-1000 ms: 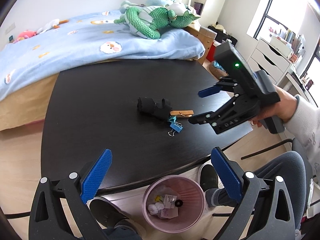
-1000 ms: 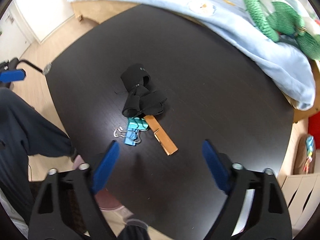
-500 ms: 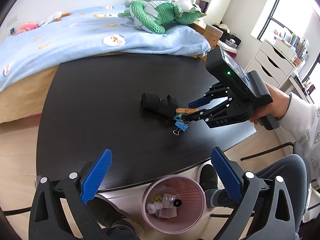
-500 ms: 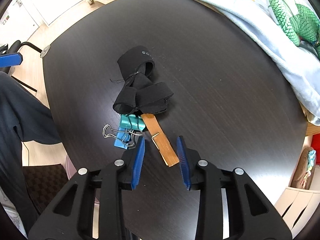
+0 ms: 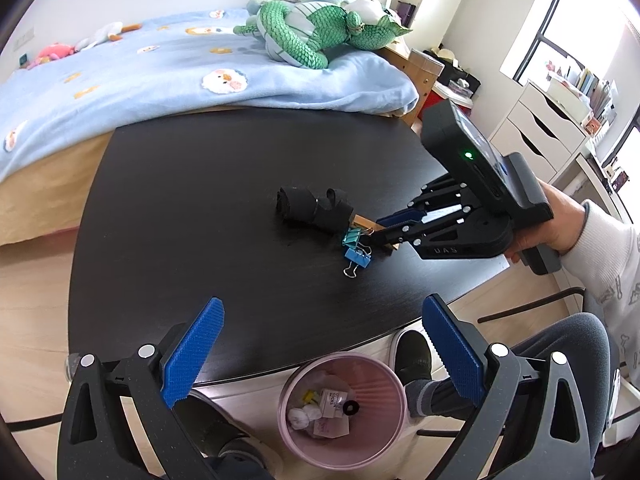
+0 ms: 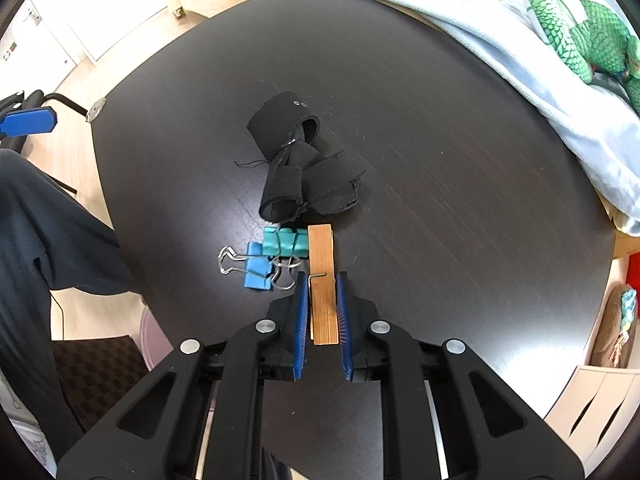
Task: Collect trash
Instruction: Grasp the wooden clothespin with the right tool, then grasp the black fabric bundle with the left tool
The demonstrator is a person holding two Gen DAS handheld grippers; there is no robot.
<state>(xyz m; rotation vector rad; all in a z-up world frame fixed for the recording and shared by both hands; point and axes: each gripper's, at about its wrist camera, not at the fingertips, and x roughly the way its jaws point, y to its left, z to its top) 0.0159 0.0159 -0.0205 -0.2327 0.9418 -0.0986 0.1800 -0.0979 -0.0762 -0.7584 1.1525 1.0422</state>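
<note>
Wooden and pale brown, the clothespin (image 6: 322,280) lies flat on the black surface (image 6: 420,128), toward the edge nearest the person, and the right tool (image 6: 322,308) has its two blue pads pressed against the peg's long sides, clamped on its near half. The peg's far half sticks out past the fingertips, with its wire spring showing just beyond them. Seen from the left wrist, that tool (image 5: 378,232) reaches down at a slant from the right side of the surface, gripped by a hand (image 5: 560,224) in a pale sleeve.

Just beside the clothespin, on its left in the right wrist view, sit a teal binder clip (image 6: 285,243) and a blue binder clip (image 6: 256,266), touching each other, their wire handles overlapping. Beyond them, nearer the middle of the surface, lies a crumpled black strap (image 6: 298,168), its closest fold touching or almost touching the teal clip.

The left tool (image 5: 320,352) hangs above the near edge of the surface, its blue pads well apart with nothing between them. Below that edge, on the wooden floor, stands a pink bin (image 5: 384,372) with scraps of paper and small bits inside. A bed (image 5: 120,80) with a light blue blanket runs along the far edge of the surface, a green plush dragon (image 5: 312,36) lying on it.
</note>
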